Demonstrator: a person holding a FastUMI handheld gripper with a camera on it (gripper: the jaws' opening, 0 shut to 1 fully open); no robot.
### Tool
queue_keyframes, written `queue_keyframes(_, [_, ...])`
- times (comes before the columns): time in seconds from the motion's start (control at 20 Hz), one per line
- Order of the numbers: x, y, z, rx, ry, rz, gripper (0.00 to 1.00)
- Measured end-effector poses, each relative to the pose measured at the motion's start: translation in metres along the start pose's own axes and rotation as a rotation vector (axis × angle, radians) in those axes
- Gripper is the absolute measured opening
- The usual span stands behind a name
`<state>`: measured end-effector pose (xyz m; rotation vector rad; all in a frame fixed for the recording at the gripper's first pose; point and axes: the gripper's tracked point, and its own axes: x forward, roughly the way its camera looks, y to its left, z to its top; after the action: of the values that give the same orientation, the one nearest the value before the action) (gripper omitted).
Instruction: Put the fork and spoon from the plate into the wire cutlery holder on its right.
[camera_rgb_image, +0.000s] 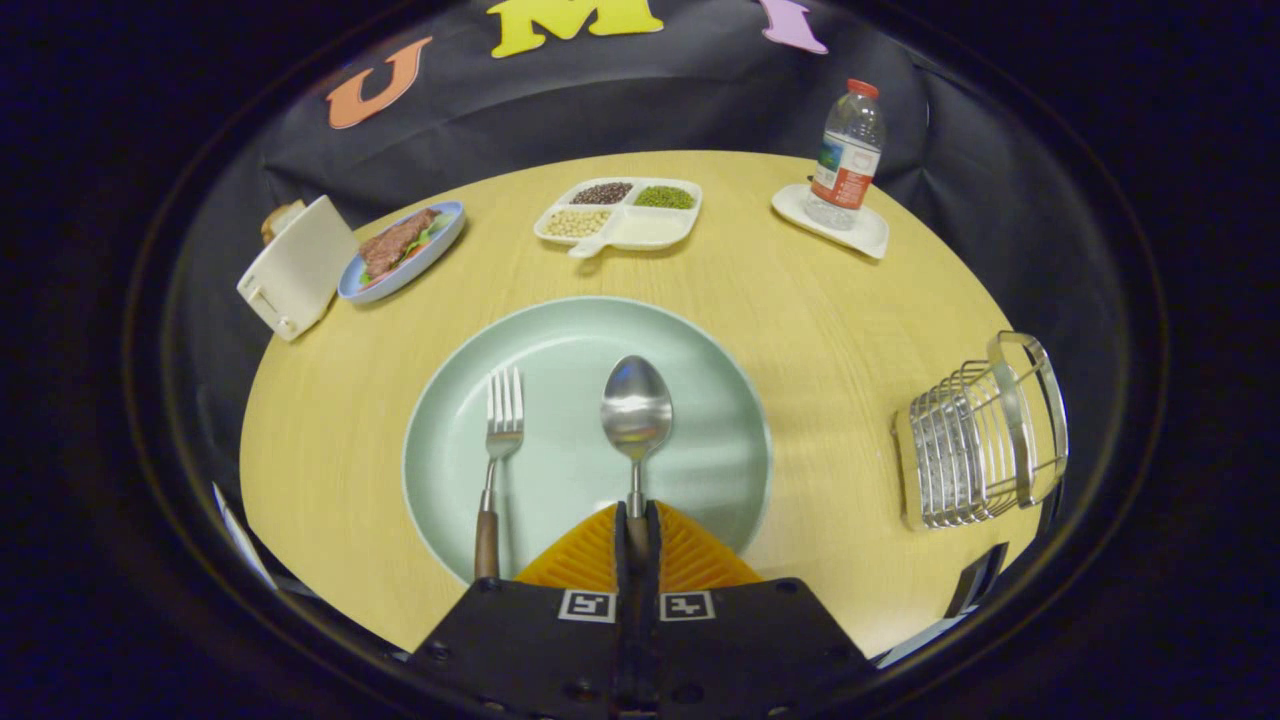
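One round, pale green plate (560, 340) with a smooth glazed surface sits on the light wood-grain table (800, 330), and two pieces of cutlery lie on it side by side. The fork (497, 450) has four shiny metal tines and a brown wooden handle; it lies to the left of the fingers, untouched. The spoon (636, 410) has a polished oval metal bowl that points away from the gripper (637, 515). Its handle runs back between the two ribbed fingers (690, 555), which are drawn together and clamped on it, one on each side.

To the right of the plate, well apart from it, stands one wire cutlery holder (975, 445), a rounded basket of thin bright metal rods with a flat band at its rim; it holds nothing visible.

Beyond the plate there are four more things on the table: one white toaster (295, 270) with bread in its slot, one blue-rimmed dish (400, 252) of meat and greens, one white divided tray (620, 212) with four compartments, three of them filled with dark, green and pale beans, and one clear plastic bottle (846, 155) with a red cap standing upright on a white saucer (865, 238).
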<state>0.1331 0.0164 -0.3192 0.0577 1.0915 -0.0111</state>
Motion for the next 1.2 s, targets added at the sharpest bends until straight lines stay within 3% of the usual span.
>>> queue_keyframes(0.6, [-0.074, -0.002, 0.019, -0.027, -0.155, 0.062, 0.02])
queue_keyframes(0.9, [-0.105, -0.033, 0.027, -0.01, -0.212, 0.071, 0.01])
queue_keyframes(1.2, [-0.129, -0.088, 0.032, 0.026, -0.243, 0.024, 0.01])
